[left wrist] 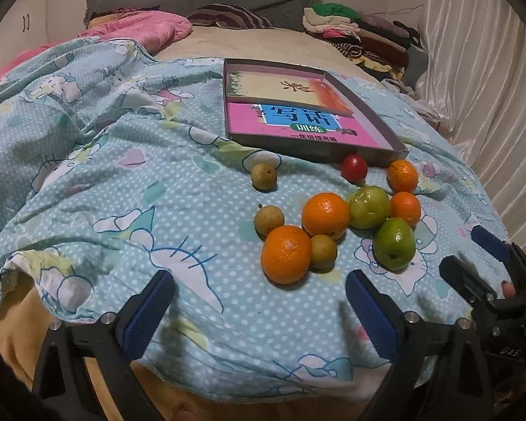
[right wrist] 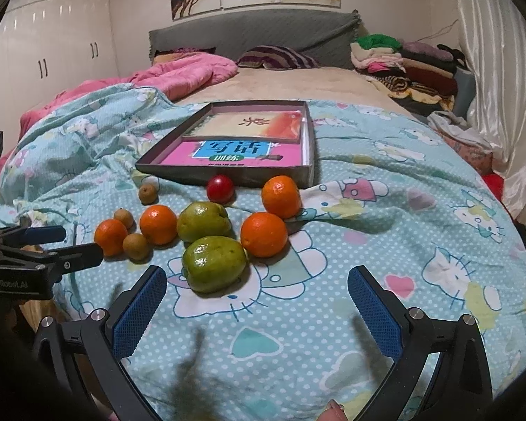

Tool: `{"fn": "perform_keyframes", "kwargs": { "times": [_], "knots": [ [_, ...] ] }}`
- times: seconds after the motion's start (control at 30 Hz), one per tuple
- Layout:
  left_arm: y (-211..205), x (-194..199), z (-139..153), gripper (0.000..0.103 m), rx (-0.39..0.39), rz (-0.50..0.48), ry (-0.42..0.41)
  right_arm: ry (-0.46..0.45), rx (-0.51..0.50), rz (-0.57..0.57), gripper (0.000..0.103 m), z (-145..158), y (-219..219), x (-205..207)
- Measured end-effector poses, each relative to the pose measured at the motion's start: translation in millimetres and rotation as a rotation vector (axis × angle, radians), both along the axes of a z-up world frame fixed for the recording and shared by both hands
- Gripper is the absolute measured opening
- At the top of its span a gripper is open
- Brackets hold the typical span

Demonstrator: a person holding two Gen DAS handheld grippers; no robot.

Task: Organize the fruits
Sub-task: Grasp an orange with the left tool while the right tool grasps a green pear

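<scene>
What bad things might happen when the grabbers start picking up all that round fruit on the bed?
The blanket is soft and bumpy, so a nudged orange might roll away. The green fruit touches its neighbours; grabbing it may bump them. Both the left gripper and right gripper are open and close together, so they might collide.

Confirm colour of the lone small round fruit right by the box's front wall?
Red; clearest in the right wrist view.

Both grippers are black plastic. The left gripper (left wrist: 259,301) and right gripper (right wrist: 257,301) carry blue textured pads (right wrist: 138,310), silver screws (right wrist: 99,314) and white lettering (right wrist: 7,284).
</scene>
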State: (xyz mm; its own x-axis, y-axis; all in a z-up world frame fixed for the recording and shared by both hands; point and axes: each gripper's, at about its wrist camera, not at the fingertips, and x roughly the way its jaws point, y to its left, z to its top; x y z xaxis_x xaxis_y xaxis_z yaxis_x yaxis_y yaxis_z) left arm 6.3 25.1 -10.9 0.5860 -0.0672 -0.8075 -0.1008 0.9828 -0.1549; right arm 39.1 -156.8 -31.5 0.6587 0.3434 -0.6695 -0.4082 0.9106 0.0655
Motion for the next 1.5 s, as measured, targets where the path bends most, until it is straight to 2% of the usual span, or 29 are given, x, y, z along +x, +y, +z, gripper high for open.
{"fn": "perform_keyframes", "kwargs": {
  "times": [0.1, 0.23, 0.33, 0.4, 0.47, 0.57, 0.67, 0.8, 0.93, 1.2, 1.5],
  "knots": [
    [1.2, 5.0, -2.4, 0.085, -0.014, -0.013, 0.004, 0.028, -0.002, 0.012, 0.103, -7.0, 3.8, 6.7],
    [0.8, 11.5, -5.3, 0.068, -0.038, -0.047, 0.012, 0.066, 0.011, 0.041, 0.098, -15.6, 10.4, 16.7],
    [-0.1, 14.7, -6.8, 0.061, -0.05, -0.062, 0.015, 0.089, 0.019, 0.06, 0.095, -20.4, 15.2, 22.9],
    [-1.1, 16.1, -7.1, 0.056, -0.052, -0.07, 0.014, 0.097, 0.017, 0.078, 0.089, -23.5, 18.8, 25.6],
    [-1.1, 18.0, -7.4, 0.051, -0.063, -0.079, 0.013, 0.117, 0.02, 0.1, 0.076, -27.8, 22.9, 29.2],
    [0.3, 20.9, -8.3, 0.045, -0.074, -0.085, 0.015, 0.13, 0.018, 0.122, 0.069, -32.6, 28.0, 33.6],
    [3.5, 23.1, -9.6, 0.042, -0.092, -0.088, 0.018, 0.134, 0.022, 0.152, 0.064, -34.3, 34.3, 37.0],
    [6.0, 25.7, -10.8, 0.039, -0.125, -0.098, 0.026, 0.143, 0.021, 0.174, 0.063, -37.2, 41.8, 43.4],
    [6.3, 30.4, -13.9, 0.035, -0.16, -0.113, 0.036, 0.138, 0.005, 0.194, 0.055, -39.8, 48.0, 47.4],
    [3.5, 31.7, -11.9, 0.033, -0.157, -0.14, 0.036, 0.14, 0.057, 0.195, 0.055, -35.1, 35.1, 41.5],
    [6.7, 27.3, 5.7, 0.033, -0.177, -0.15, 0.004, 0.092, 0.117, 0.19, 0.055, -7.4, 20.4, 30.9]
  ]
}}
